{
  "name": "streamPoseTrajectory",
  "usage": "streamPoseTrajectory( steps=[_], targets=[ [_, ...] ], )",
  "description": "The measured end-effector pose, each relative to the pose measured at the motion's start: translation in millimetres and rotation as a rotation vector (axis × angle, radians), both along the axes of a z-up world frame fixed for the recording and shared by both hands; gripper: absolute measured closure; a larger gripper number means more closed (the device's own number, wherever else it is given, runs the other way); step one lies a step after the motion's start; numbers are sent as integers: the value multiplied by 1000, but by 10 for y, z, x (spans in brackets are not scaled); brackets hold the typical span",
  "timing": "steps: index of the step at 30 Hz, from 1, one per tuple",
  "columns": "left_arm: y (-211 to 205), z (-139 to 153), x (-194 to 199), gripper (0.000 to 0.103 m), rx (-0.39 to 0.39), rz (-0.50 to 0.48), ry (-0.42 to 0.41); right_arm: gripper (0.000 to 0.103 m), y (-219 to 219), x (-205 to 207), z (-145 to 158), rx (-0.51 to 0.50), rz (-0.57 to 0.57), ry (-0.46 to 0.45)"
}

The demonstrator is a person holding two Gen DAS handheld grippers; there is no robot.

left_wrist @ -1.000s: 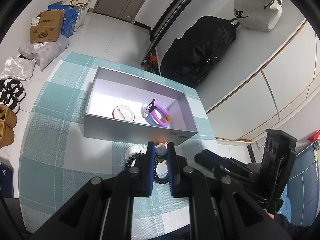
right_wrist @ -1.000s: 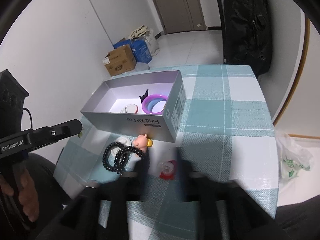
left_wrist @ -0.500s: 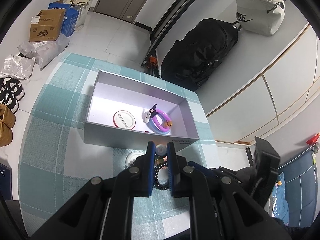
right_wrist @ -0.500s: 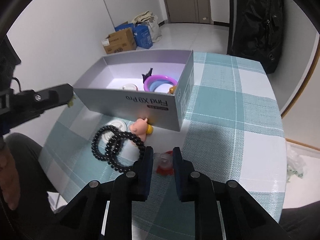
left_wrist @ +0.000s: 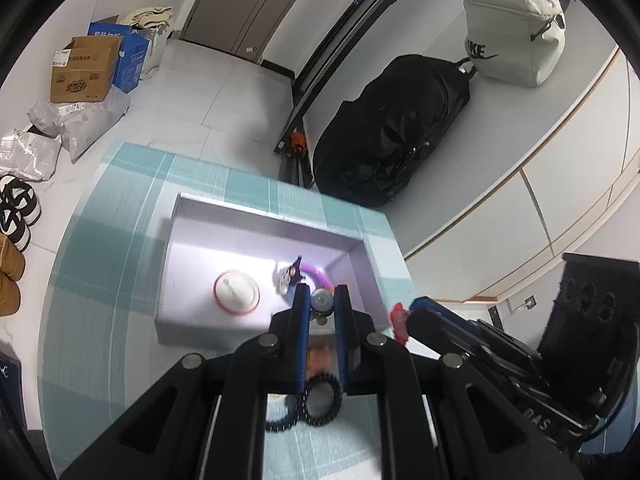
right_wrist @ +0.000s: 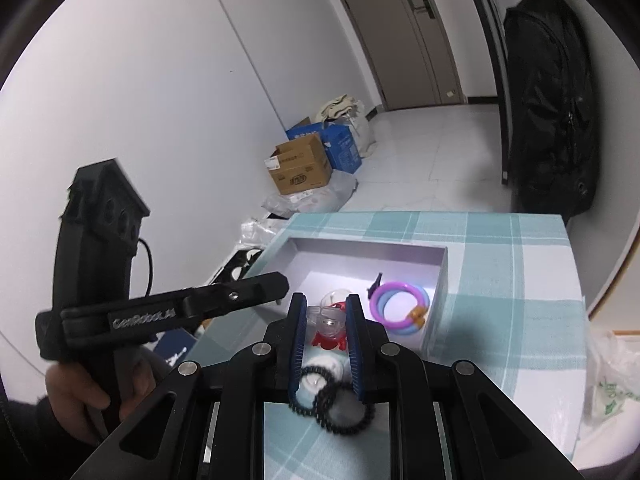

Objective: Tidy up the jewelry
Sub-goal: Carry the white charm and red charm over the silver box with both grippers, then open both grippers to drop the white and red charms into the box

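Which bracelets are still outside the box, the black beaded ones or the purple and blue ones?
The black beaded bracelets lie on the tablecloth. The purple and blue bracelets sit inside the box.

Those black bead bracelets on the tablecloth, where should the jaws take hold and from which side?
The black bead bracelets lie flat on the tablecloth as two overlapping loops. Probably best from straight above: one jaw inside a loop, one outside, pinching the strand where the loops cross, so both lift together. A sideways approach likely just slides them.
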State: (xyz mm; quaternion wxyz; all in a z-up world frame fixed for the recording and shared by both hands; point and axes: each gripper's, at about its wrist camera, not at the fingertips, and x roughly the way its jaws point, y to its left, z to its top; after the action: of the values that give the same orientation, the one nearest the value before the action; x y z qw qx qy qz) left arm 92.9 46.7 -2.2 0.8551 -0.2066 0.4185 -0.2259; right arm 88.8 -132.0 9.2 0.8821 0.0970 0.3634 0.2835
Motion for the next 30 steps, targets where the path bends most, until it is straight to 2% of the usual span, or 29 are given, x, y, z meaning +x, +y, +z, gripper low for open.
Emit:
streamPoseTrajectory(
  steps=[6, 16, 19, 26, 29, 30],
  targets=[
    [-25, -43, 120, 96, 27, -2, -3, 85, 4, 291, -59, 38, -24, 59],
    [21, -175, 292, 96, 51, 7, 45, 85, 82, 666, -236, 51, -24, 151],
    [34, -220, 326, 96, 48, 11, 66, 85, 100, 724, -267, 49, -21, 158],
    [-35, -215, 356, 96, 87, 7, 59, 83, 201, 795, -356, 11, -2, 180],
    [-29, -234, 373, 95, 58, -14, 76, 81, 201, 770, -345, -3, -6, 169],
    [-22, -235, 371, 95, 45, -20, 80, 77, 194, 756, -335, -6, -7, 166]
  ],
)
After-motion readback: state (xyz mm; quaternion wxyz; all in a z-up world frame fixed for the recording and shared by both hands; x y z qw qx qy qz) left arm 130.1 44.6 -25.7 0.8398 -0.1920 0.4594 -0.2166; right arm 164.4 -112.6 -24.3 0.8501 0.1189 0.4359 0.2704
